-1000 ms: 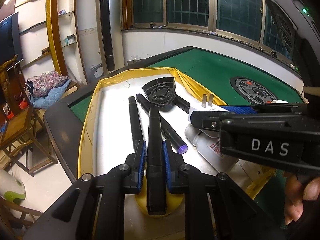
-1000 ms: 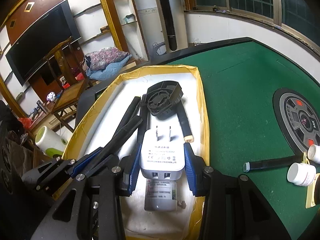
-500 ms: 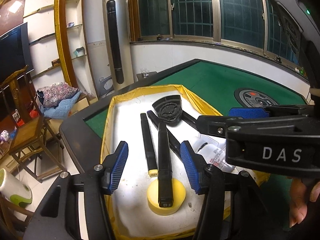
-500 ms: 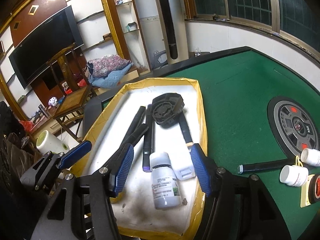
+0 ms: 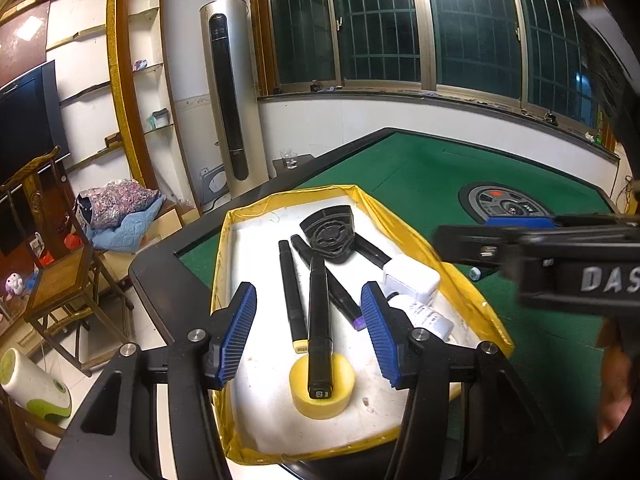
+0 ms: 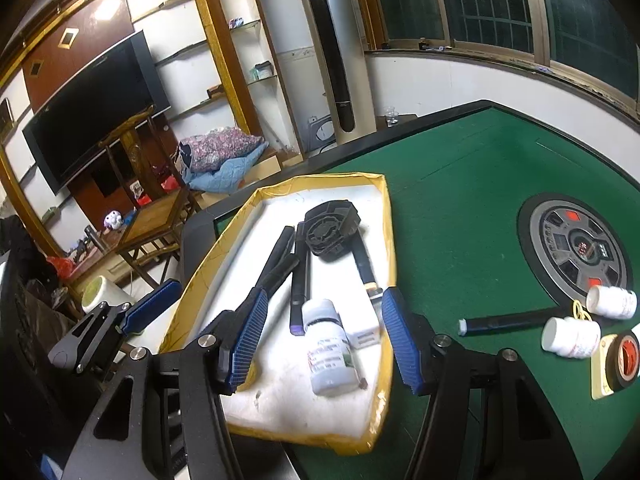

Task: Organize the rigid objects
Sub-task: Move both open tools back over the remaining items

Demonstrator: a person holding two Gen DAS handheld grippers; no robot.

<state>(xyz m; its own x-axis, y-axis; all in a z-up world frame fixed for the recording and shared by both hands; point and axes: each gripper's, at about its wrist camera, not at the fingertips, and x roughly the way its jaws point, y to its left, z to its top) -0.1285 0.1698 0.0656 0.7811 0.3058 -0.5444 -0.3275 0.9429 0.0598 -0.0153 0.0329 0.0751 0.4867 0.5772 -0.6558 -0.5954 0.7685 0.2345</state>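
Observation:
A yellow-rimmed tray [image 5: 404, 232] with a white floor holds several black markers, a black fan-shaped part [image 5: 330, 232], a white plug adapter [image 5: 412, 280], a white bottle [image 6: 328, 348] and a yellow disc [image 5: 322, 388]. One black marker [image 5: 319, 320] lies with its end on the disc. My left gripper [image 5: 310, 332] hovers open above that marker, touching nothing. My right gripper [image 6: 324, 336] hangs open over the bottle and the adapter [image 6: 362, 336], clear of both.
The tray sits at the corner of a green table [image 6: 460, 208]. On the felt to the right lie a loose black marker [image 6: 508, 322], two small white bottles [image 6: 572, 336], a tape roll [image 6: 624, 360] and a round centre panel [image 6: 576, 248]. Chairs stand beyond the table's left edge.
Both grippers opened and rose back from the tray. The left one let go of the black marker, now resting on the yellow disc. The right one released the white adapter beside the bottle.

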